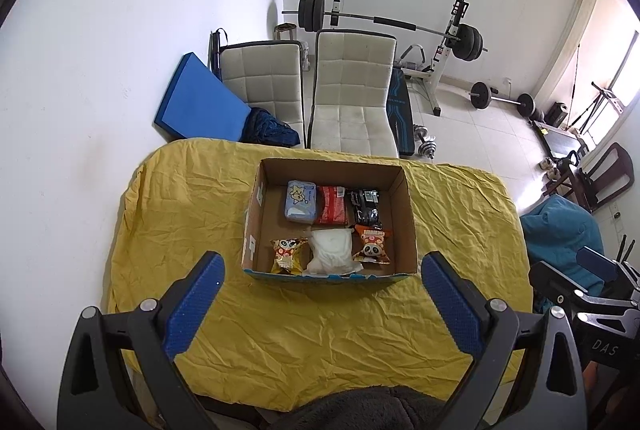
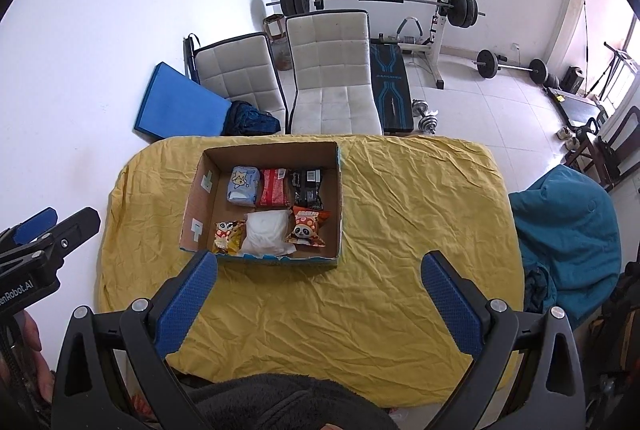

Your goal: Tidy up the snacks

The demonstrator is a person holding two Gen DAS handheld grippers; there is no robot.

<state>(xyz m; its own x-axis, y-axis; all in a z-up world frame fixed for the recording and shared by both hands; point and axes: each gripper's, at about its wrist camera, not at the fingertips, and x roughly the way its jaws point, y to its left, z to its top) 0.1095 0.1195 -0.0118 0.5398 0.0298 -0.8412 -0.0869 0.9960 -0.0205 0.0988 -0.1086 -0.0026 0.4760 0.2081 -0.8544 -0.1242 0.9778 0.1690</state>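
Altogether, six snack packets: all lay inside the cardboard box [image 1: 404,198], in two rows of three.
Far row in the box: one pale blue packet [image 1: 301,201], one red packet [image 1: 331,205], one black packet [image 1: 366,208].
Near row in the box: one panda packet [image 1: 287,255] at the left, one white packet [image 1: 331,252] in the middle, a second panda packet [image 1: 373,244] at the right.
Box: one, open-topped, resting on the yellow cloth [image 1: 304,334].
Chairs beyond the box: two white chairs [image 2: 326,70].
Left wrist view only: the other tool's black frame at the right edge, well right of the box.
Right wrist view only: part of a hand [image 2: 34,354] at the left edge, well left of the box.
Left gripper [image 1: 322,294]: held above the cloth on the near side of the box, fingers spread wide, grasping nothing.
Right gripper [image 2: 318,292]: same pose, near and slightly right of the box, fingers released and empty.
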